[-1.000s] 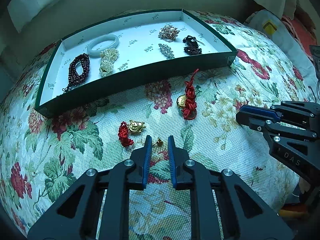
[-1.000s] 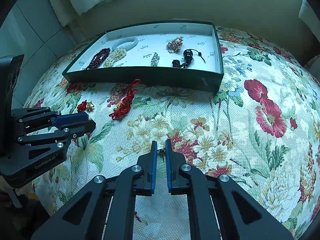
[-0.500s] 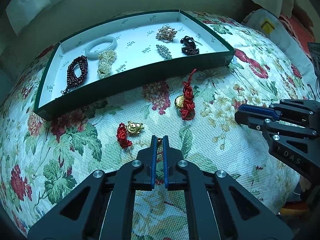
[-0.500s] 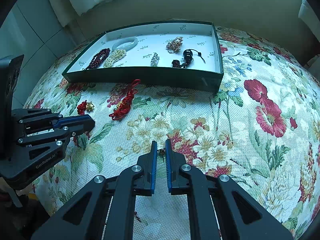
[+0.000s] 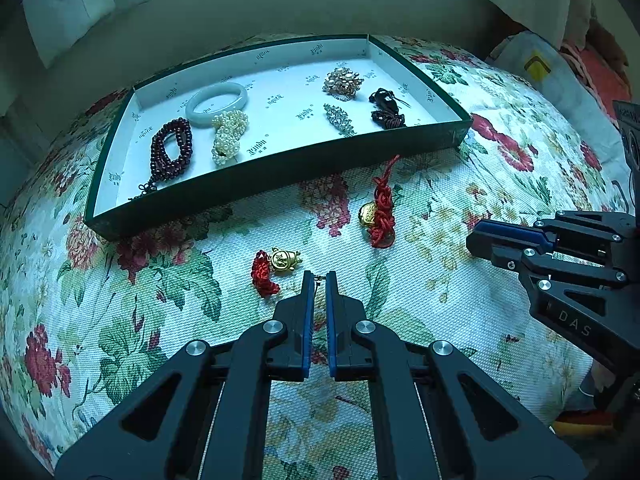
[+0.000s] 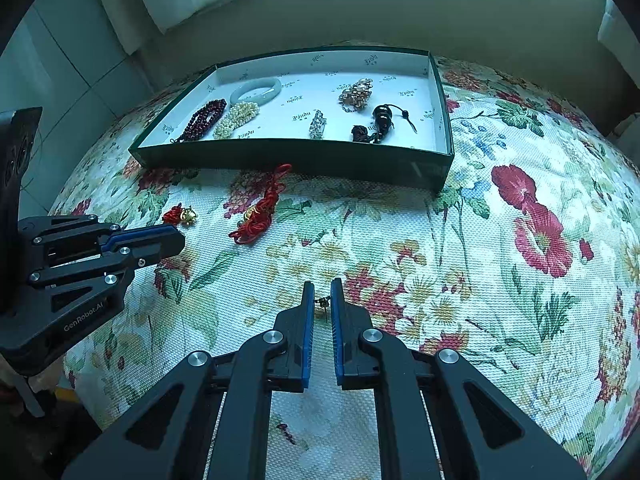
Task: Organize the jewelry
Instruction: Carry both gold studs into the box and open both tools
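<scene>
A dark green tray (image 5: 248, 188) (image 6: 304, 160) holds a jade bangle (image 5: 216, 102), a dark red bead bracelet (image 5: 170, 154), pearls (image 5: 228, 136), two brooches and a dark pendant (image 5: 386, 110). On the floral cloth lie a red knot with a gold charm (image 5: 276, 264) (image 6: 180, 215) and a longer red knotted cord with a gold coin (image 5: 378, 210) (image 6: 260, 212). My left gripper (image 5: 319, 280) is shut on a small gold earring (image 5: 319, 278). My right gripper (image 6: 322, 290) is shut on a second small earring (image 6: 322, 302).
The floral cloth covers a rounded table that drops away at the near and side edges. White cushions (image 5: 80, 4) sit behind the tray. A bag and red fabric (image 5: 568, 76) lie at the far right. Each gripper shows at the side of the other's view.
My left gripper has closed on the small gold earring and lifted slightly. My right gripper has stayed shut on its earring, nearly still.
</scene>
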